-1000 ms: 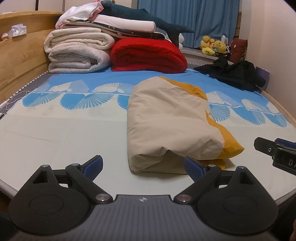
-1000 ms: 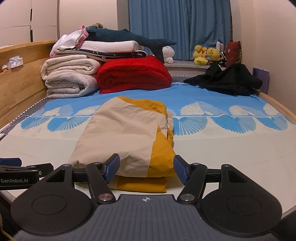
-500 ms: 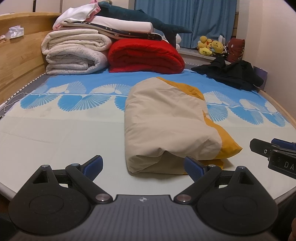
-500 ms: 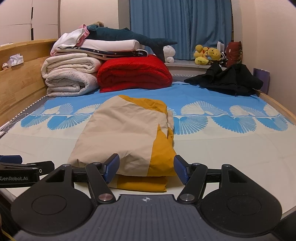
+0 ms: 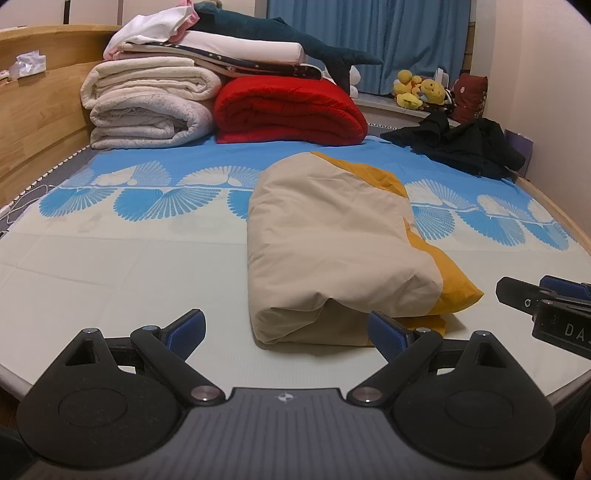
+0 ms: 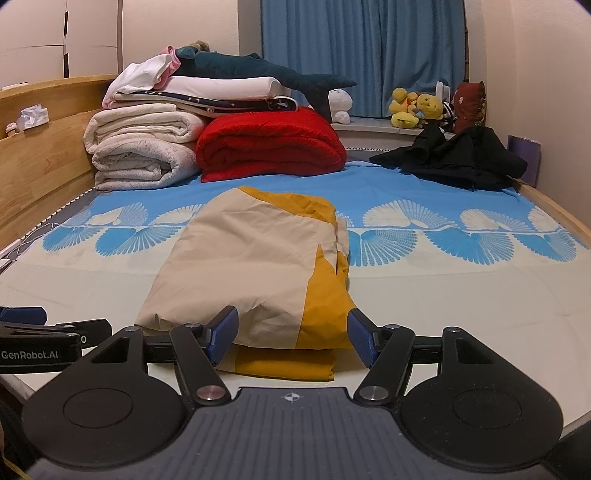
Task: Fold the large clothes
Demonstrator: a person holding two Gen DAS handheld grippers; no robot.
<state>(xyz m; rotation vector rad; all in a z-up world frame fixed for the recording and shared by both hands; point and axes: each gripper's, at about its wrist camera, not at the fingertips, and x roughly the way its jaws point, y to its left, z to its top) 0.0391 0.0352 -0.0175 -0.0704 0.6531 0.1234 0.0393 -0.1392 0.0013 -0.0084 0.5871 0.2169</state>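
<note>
A beige and mustard garment [image 5: 332, 240] lies folded into a long bundle in the middle of the bed [image 5: 110, 266]; the right wrist view shows the folded garment [image 6: 258, 266] straight ahead. My left gripper [image 5: 286, 332] hovers open just short of its near end, fingers wide, nothing between them. My right gripper [image 6: 291, 334] is also open, its blue pads either side of the bundle's near mustard corner without gripping it. The right gripper [image 5: 543, 306] shows at the right edge of the left view, and the left gripper [image 6: 48, 332] at the left edge of the right view.
Rolled white blankets [image 5: 147, 107], a red blanket [image 5: 288, 110] and stacked bedding with a plush shark [image 5: 280, 33] crowd the head of the bed. A black garment heap [image 5: 461, 147] lies at the far right. A wooden headboard [image 5: 37, 122] runs along the left.
Both views have tilted down a little and sit slightly nearer the bundle's front end. The garment has not moved, and both grippers remain open.
</note>
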